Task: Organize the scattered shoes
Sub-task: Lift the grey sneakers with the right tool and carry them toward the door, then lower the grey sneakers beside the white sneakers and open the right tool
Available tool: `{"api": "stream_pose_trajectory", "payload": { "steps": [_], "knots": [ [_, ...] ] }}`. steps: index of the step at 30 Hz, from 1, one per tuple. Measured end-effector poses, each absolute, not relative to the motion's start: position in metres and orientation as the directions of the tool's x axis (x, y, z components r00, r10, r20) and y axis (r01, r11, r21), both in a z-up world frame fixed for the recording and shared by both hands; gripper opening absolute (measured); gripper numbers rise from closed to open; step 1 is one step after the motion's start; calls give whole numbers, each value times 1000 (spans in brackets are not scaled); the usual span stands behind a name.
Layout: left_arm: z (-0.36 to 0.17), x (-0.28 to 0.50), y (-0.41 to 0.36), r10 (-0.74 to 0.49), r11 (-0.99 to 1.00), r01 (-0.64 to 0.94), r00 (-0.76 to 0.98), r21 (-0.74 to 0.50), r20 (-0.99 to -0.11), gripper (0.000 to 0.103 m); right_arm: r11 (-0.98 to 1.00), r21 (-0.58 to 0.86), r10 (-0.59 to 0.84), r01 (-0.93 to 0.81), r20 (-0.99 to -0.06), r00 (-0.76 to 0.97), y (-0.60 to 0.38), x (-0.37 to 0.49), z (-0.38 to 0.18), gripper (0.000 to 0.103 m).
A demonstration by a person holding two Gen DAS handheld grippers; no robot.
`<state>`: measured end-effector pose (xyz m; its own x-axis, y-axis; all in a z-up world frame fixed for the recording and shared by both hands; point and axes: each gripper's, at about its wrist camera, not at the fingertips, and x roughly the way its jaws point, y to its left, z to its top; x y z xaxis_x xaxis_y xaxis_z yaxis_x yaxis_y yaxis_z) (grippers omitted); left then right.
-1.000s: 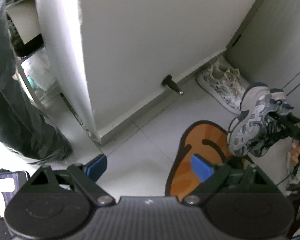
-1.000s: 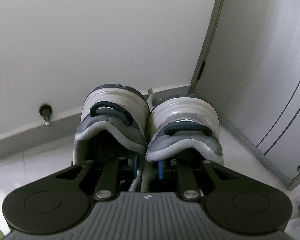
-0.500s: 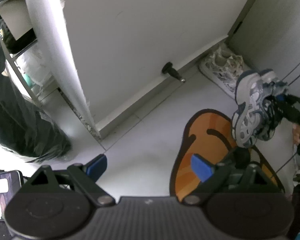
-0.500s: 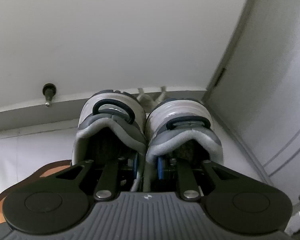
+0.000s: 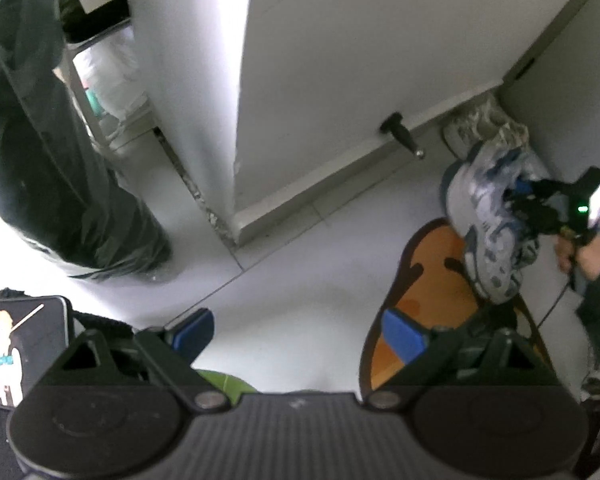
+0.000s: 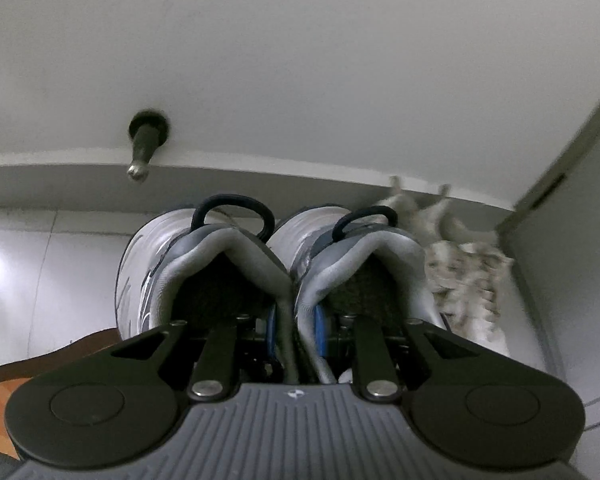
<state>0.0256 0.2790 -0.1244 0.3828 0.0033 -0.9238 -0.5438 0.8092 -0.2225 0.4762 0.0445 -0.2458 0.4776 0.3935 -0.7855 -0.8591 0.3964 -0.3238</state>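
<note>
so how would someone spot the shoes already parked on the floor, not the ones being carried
Follow the white wall along its baseboard, past the black door stopper, into the corner by the grey door. The pale patterned sneakers lie there on the floor. Unlike the grey-and-blue sneakers held in the right hand-held gripper, they are cream, mottled and not held.

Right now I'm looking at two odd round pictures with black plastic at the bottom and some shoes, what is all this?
A person holds a two-finger grasping tool in each hand, with a wide-angle camera on each. The left tool is open and empty, seen from its own camera above the tiled floor, an orange mat and a black bag. That view also shows the right tool carrying a grey-blue pair of sneakers. The right camera looks past their heels, pinched together, toward a wall doorstop and a pale pair by the wall.
</note>
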Motion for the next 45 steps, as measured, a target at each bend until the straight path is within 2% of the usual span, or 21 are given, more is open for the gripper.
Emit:
{"api": "stream_pose_trajectory", "payload": {
  "steps": [9, 22, 26, 28, 31, 33, 35, 36, 38, 42, 45],
  "knots": [
    [-123, 23, 278, -27, 810, -531, 391, -250, -920, 93, 244, -433, 326, -868, -806, 494, 84, 489, -281, 21],
    [-129, 16, 289, -16, 788, -567, 371, -240, -928, 93, 75, -455, 329, -887, -829, 453, 131, 506, -284, 23],
    [-128, 16, 287, -16, 791, -563, 370, -238, -929, 93, 141, -409, 308, -902, -848, 432, 128, 512, -277, 29],
    [-126, 17, 284, -11, 798, -555, 376, -235, -926, 93, 159, -419, 306, -894, -840, 448, 127, 508, -276, 34],
    [-121, 16, 279, -6, 811, -537, 389, -232, -921, 93, 223, -416, 314, -881, -825, 469, 121, 503, -269, 35],
    [-119, 16, 277, -4, 816, -530, 395, -231, -919, 93, 261, -432, 333, -864, -799, 500, 115, 499, -260, 39],
    [-117, 16, 275, -3, 820, -523, 402, -232, -916, 93, 337, -449, 364, -828, -749, 554, 103, 495, -239, 54],
    [-115, 16, 275, 2, 824, -519, 407, -229, -914, 93, 379, -430, 380, -819, -735, 562, 98, 495, -229, 59],
    [-112, 17, 273, 19, 834, -508, 418, -216, -908, 93, 451, -387, 402, -804, -717, 570, 89, 491, -219, 74],
    [-108, 21, 261, 73, 868, -470, 440, -160, -895, 93, 576, -292, 412, -764, -703, 580, 58, 481, -205, 78],
    [-106, 26, 254, 36, 888, -427, 430, -168, -902, 93, 637, -268, 383, -723, -704, 598, 45, 466, -209, 79]
  ]
}}
